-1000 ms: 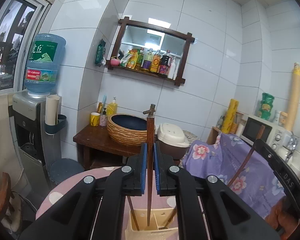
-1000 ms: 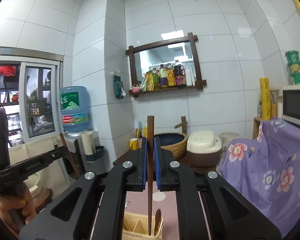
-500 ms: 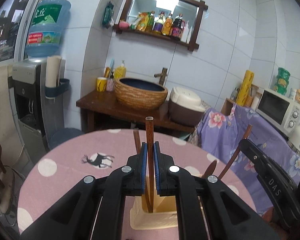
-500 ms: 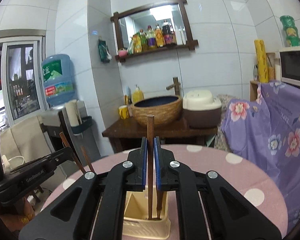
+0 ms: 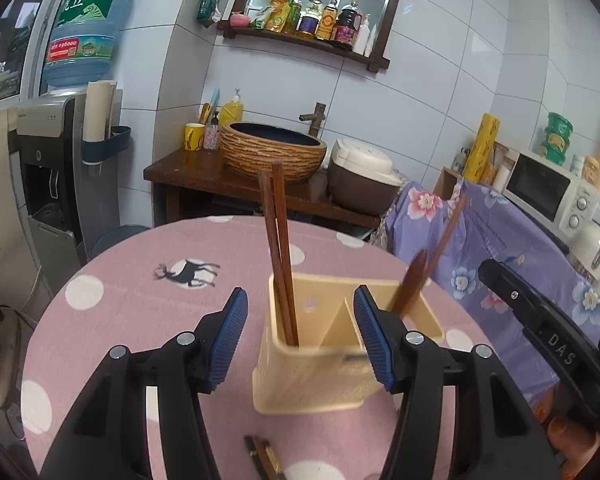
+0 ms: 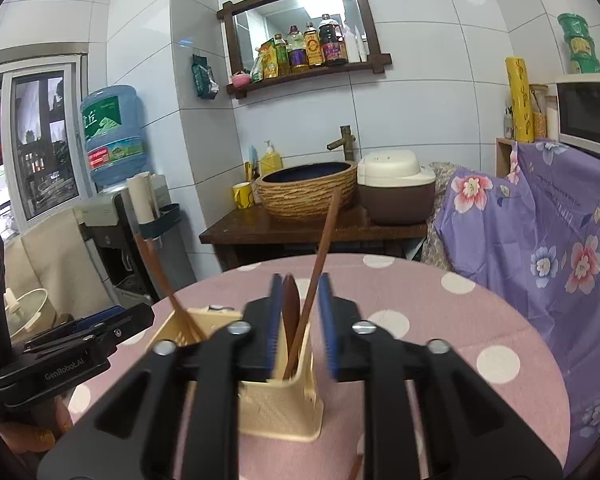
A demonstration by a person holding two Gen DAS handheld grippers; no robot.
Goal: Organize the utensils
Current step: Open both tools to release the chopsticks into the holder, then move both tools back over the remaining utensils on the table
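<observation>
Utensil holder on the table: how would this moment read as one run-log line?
left claw: just opened, chopstick pair freed in utensil holder | right claw: just opened, chopstick leaning between its pads | loose chopsticks on table

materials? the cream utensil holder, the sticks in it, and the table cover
Utensil holder: looks like moulded plastic, matte cream, with thin walls, rounded corners and a woven-look embossed side in the right wrist view.
Chopsticks: likely wood, dark reddish-brown with a slight sheen; lacquered or plain, I cannot tell.
Tablecloth: pink with white dots, smooth with faint creases; fabric or vinyl, unclear.
</observation>
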